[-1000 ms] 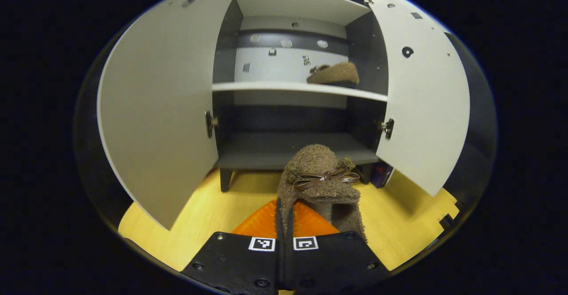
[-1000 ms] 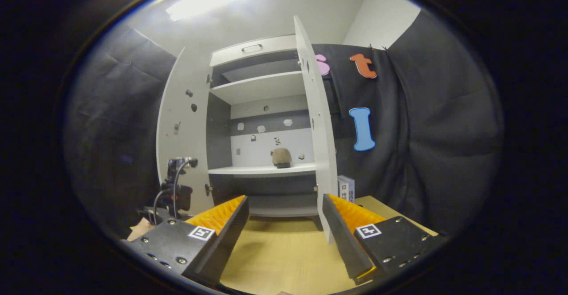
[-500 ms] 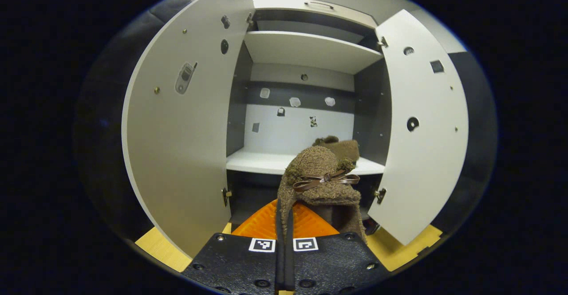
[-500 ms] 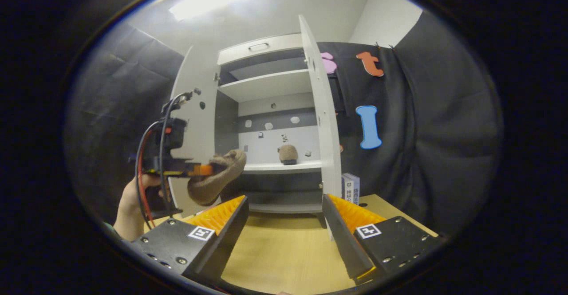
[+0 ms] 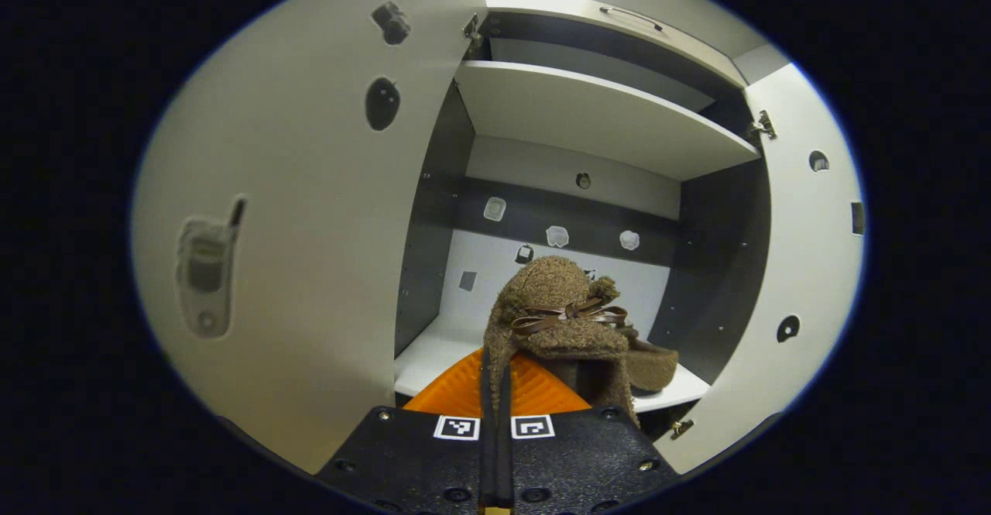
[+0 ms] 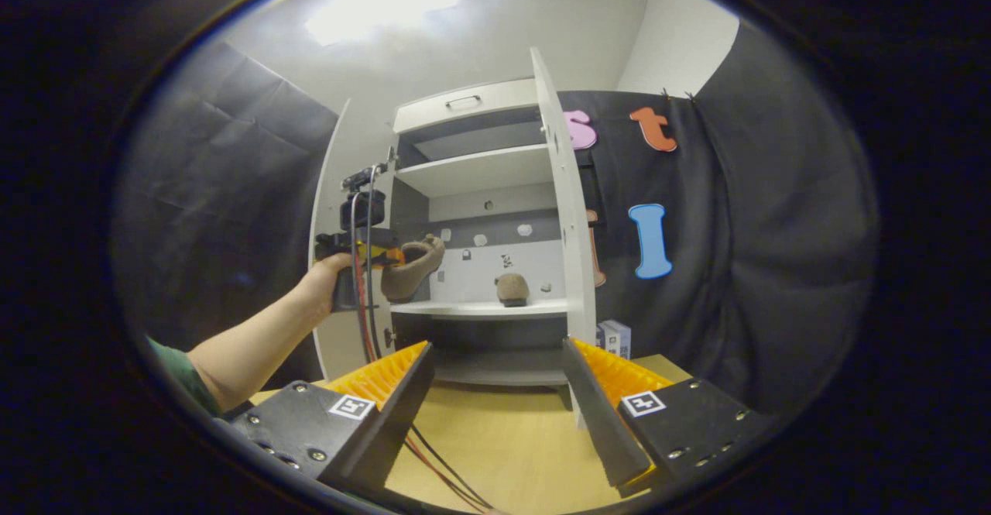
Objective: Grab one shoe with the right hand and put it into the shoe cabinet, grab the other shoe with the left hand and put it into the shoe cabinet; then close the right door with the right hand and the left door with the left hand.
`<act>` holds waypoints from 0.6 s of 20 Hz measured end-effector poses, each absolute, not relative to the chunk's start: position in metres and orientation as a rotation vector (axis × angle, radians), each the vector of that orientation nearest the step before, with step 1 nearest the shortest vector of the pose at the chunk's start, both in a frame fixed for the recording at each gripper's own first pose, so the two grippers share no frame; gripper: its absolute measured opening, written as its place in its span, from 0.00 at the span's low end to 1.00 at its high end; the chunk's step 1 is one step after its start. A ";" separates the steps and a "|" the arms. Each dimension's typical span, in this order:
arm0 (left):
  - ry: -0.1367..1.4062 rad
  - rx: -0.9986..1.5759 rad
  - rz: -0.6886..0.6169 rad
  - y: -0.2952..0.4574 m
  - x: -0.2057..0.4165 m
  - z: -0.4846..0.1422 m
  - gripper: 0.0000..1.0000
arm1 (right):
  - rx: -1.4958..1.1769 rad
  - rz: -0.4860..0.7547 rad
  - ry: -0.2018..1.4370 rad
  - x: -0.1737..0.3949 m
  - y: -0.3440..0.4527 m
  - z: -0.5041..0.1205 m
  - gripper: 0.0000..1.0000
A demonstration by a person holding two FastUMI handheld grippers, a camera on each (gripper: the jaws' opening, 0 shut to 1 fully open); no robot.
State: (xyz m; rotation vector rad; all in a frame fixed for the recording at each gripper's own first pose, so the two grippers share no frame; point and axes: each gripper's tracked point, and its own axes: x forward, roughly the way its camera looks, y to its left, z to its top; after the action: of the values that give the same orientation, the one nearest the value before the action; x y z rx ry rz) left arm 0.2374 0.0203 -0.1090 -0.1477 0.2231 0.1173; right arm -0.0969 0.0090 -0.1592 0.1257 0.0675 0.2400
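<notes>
My left gripper [image 5: 495, 360] is shut on the heel edge of a fuzzy brown shoe [image 5: 559, 321] with a thin bow, held up in front of the middle shelf [image 5: 433, 356] of the open shoe cabinet. A second brown shoe [image 5: 649, 364] lies on that shelf at the right. In the right gripper view the left gripper [image 6: 364, 252], held by a person's hand, carries its shoe [image 6: 413, 267] at the cabinet's left door [image 6: 333, 213], while the other shoe [image 6: 512, 288] rests on the shelf. My right gripper [image 6: 495, 379] hangs open and empty over the wooden floor, back from the cabinet.
Both white doors stand wide open: the left door [image 5: 294, 213] and the right door [image 5: 805, 283]. An upper shelf [image 5: 604, 112] sits above. A small box [image 6: 615, 337] stands beside the cabinet at the right. Cables [image 6: 433, 461] trail over the wooden floor [image 6: 503, 453].
My left gripper has risen and moved closer to the cabinet with the shoe, from floor level to the middle shelf's height. The right gripper has stayed nearly still.
</notes>
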 end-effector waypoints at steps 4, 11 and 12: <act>0.256 -0.158 0.067 -0.005 0.299 -0.122 0.01 | 0.132 0.234 0.059 -0.094 0.005 -0.154 1.00; 0.392 -0.198 0.122 -0.004 0.362 -0.196 0.01 | 0.163 0.216 0.099 -0.083 -0.005 -0.172 1.00; 0.406 -0.210 0.126 0.000 0.365 -0.203 0.01 | 0.164 0.206 0.110 -0.081 -0.008 -0.176 1.00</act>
State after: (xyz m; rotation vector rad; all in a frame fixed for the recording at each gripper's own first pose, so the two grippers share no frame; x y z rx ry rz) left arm 0.3649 -0.0005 -0.2033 -0.2101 0.4059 0.1264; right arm -0.0805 -0.0080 -0.1763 0.1643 0.1096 0.2058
